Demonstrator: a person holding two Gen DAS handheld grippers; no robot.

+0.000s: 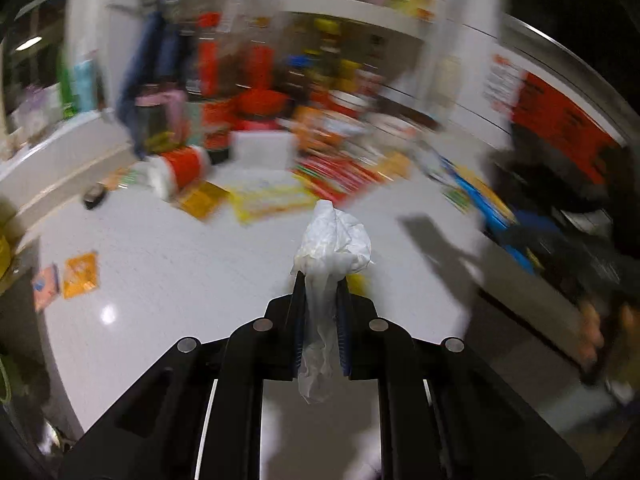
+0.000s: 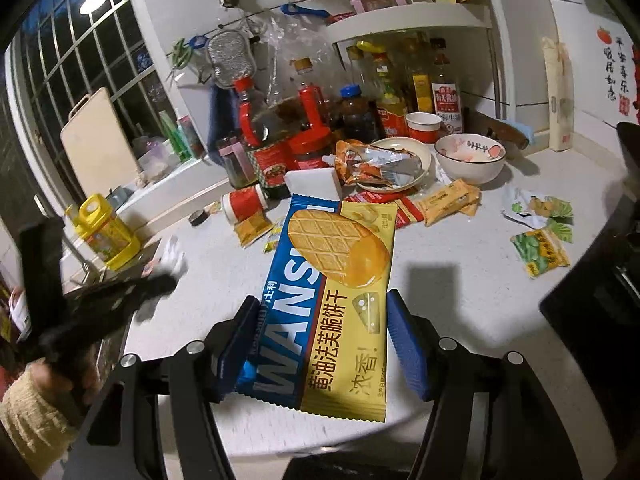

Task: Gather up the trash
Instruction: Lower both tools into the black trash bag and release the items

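trash is partly in hand, most still out on the counter (image 2: pixel 460 280). judging from this moment: two pieces picked up, none visibly binned, no bin in view.

left gripper (image 1: pixel 322 280) is clenched on a crumpled white tissue (image 1: pixel 332 240). the wad bulges past the fingertips toward 12 o'clock and a tail hangs back between the pads toward 6. left view is heavily blurred, so background detail there is unreliable.

right gripper (image 2: pixel 320 320) grasps a blue and yellow biscuit wrapper (image 2: pixel 332 292) across its width, pads on both long edges. about half the wrapper sticks out past the tips toward 12, the sealed end sits back toward 6. the left pad contact is clear, the right looks touching.

left to collect, from the right wrist view:
- green snack wrappers (image 2: pixel 540 240) at 3 o'clock
- orange sachets (image 2: pixel 448 202) at 1 o'clock
- torn foil packet (image 2: pixel 376 164) on a plate (image 2: pixel 420 176) at 12
- small yellow sachets (image 2: pixel 252 228) at 11, beside a toppled red-label jar (image 2: pixel 244 204)
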